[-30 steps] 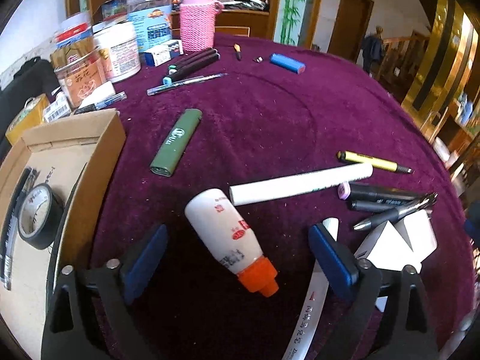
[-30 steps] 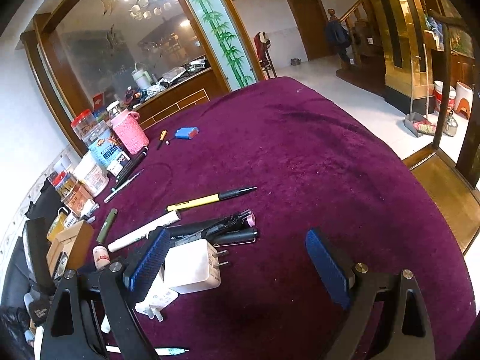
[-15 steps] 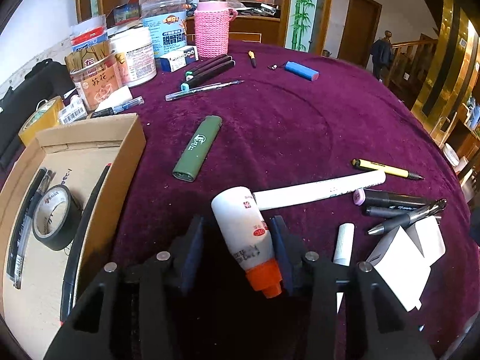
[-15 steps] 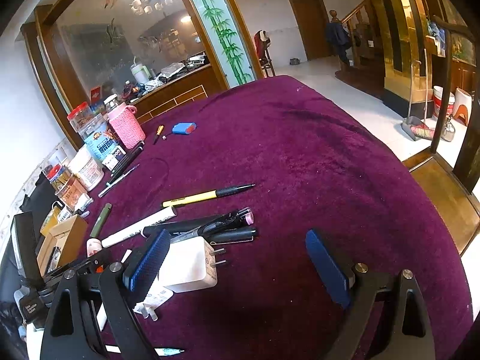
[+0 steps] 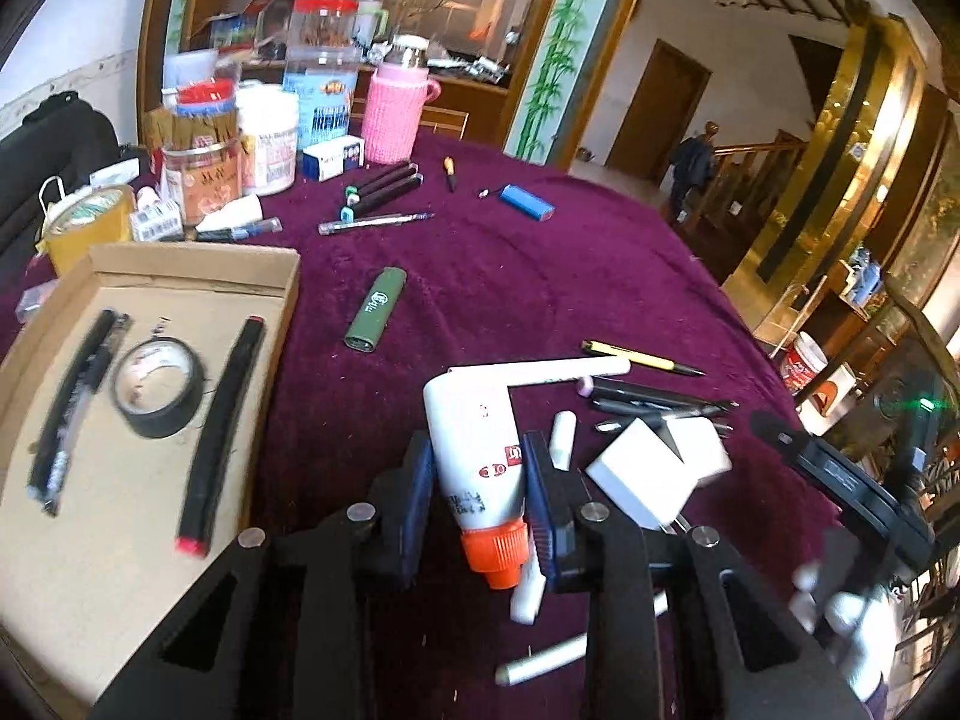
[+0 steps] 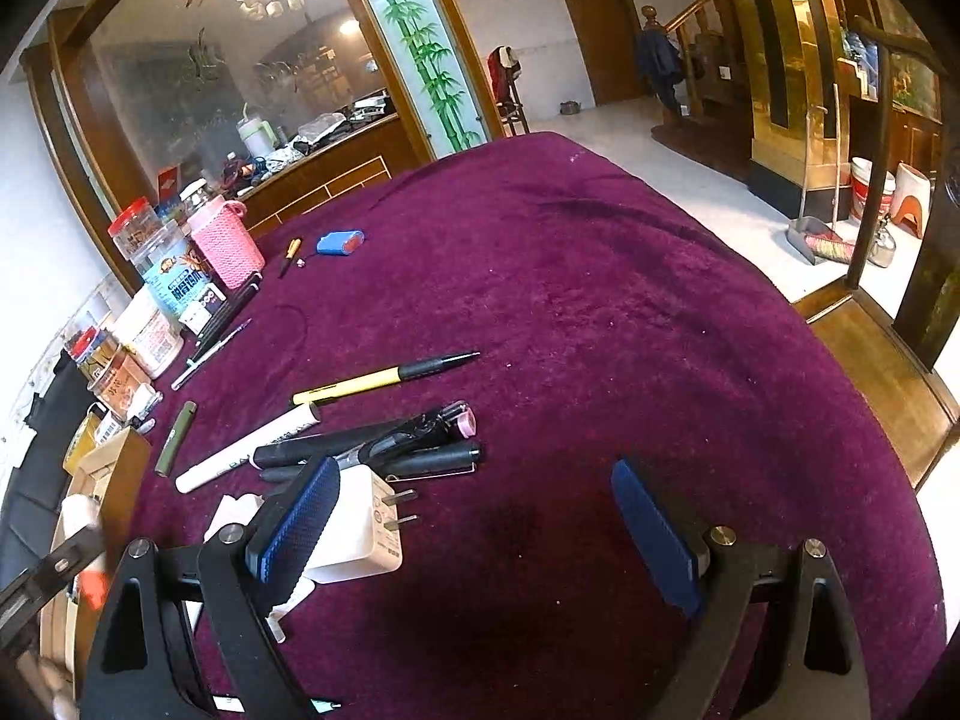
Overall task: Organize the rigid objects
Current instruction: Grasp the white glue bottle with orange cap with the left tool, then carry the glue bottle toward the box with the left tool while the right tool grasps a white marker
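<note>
Near the front of the purple surface (image 5: pixel 540 276), left tongs (image 5: pixel 480 480) have just closed, now clamped on the white glue bottle (image 5: pixel 474 450) with orange cap, lifted clear. Cardboard box (image 5: pixel 198 258) at left holds a tape roll (image 5: pixel 159 384) and pens. Right tongs (image 6: pixel 474 534) gape, empty, over the charger plug (image 6: pixel 360 534). Markers, lighter (image 5: pixel 375 318) still loose; mostly undone.

An open cardboard box (image 5: pixel 180 264) sits on the cloth-covered desk (image 5: pixel 540 276), holding a roll of black tape (image 5: pixel 159 387) between two black pens (image 5: pixel 222 438); right of it lies a dark green lighter (image 5: pixel 377 309).
</note>
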A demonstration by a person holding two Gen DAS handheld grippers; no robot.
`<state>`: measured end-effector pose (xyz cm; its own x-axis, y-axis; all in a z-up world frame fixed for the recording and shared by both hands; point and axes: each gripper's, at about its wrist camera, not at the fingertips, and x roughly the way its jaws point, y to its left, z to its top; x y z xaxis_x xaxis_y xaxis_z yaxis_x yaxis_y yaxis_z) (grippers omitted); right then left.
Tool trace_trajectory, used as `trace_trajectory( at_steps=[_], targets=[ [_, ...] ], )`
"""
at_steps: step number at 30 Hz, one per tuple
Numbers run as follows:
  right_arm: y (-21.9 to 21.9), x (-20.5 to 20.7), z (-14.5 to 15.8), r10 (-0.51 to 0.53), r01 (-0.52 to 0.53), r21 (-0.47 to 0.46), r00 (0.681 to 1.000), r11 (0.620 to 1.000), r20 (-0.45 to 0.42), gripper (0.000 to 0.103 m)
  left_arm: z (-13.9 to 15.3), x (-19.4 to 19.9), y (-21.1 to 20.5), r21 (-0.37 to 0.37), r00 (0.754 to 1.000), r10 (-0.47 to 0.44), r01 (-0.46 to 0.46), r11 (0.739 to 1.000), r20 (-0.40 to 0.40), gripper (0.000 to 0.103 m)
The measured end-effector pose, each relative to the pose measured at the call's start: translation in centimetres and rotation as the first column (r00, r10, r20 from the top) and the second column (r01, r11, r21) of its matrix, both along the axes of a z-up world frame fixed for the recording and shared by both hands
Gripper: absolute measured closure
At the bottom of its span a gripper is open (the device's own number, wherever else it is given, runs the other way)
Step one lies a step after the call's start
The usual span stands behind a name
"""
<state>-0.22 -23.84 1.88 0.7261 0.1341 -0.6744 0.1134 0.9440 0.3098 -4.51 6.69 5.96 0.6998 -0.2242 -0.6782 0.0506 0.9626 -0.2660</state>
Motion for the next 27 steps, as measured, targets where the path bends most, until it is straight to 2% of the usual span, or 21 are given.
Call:
trace_trajectory(
  at_steps=[3,8,11,15,17,18,22,25,26,27],
  targets=[
    [-0.1,0.2,-0.2,-0.004,0.004,0.003,1.000,1.000,-0.015,0.009,0.8,-2.1,0.6,-0.023,1.000,-0.013,0.013,1.000,0.015,0.075],
    [-0.4,0.5,-0.6,-0.018,0.019,0.018,0.999,1.000,-0.035,0.009,2.3,-6.2,1.6,-0.131,0.996,-0.074,0.079,0.988,0.043,0.075],
    [-0.8,0.5,-0.8,-0.036,0.038,0.033,0.998,0.999,-0.046,0.009,3.4,-8.3,2.1,-0.148,0.992,-0.100,0.110,0.983,0.078,0.076],
    [-1.1,0.9,-1.3,-0.035,0.040,0.050,0.996,0.998,-0.087,0.009,4.6,-10.5,3.6,-0.144,0.989,-0.088,0.105,0.984,0.122,0.077],
    [-0.4,0.7,-0.8,-0.043,0.042,-0.011,0.993,0.999,-0.108,0.009,5.0,-11.5,4.6,-0.131,0.987,-0.076,0.095,0.987,0.144,0.077],
    [0.5,-0.2,0.2,-0.015,0.011,-0.048,0.996,0.999,-0.089,0.009,5.2,-12.0,5.3,-0.127,0.985,-0.067,0.088,0.988,0.158,0.077],
    [4.8,-2.8,3.3,0.169,-0.171,-0.048,0.985,0.984,-0.047,0.008,5.0,-13.0,7.2,-0.130,0.981,-0.054,0.078,0.988,0.184,0.077],
    [9.1,-3.4,4.1,0.317,-0.317,0.008,0.946,0.948,-0.068,0.009,4.5,-13.2,8.4,-0.157,0.982,-0.045,0.074,0.985,0.182,0.077],
    [9.9,-3.2,3.9,0.340,-0.339,0.025,0.937,0.940,-0.078,0.012,4.4,-13.2,8.8,-0.167,0.983,-0.042,0.073,0.983,0.180,0.077],
    [11.3,-2.8,3.6,0.372,-0.369,0.052,0.923,0.928,-0.099,0.021,4.3,-13.3,9.3,-0.176,0.983,-0.036,0.069,0.982,0.180,0.077]
  ],
)
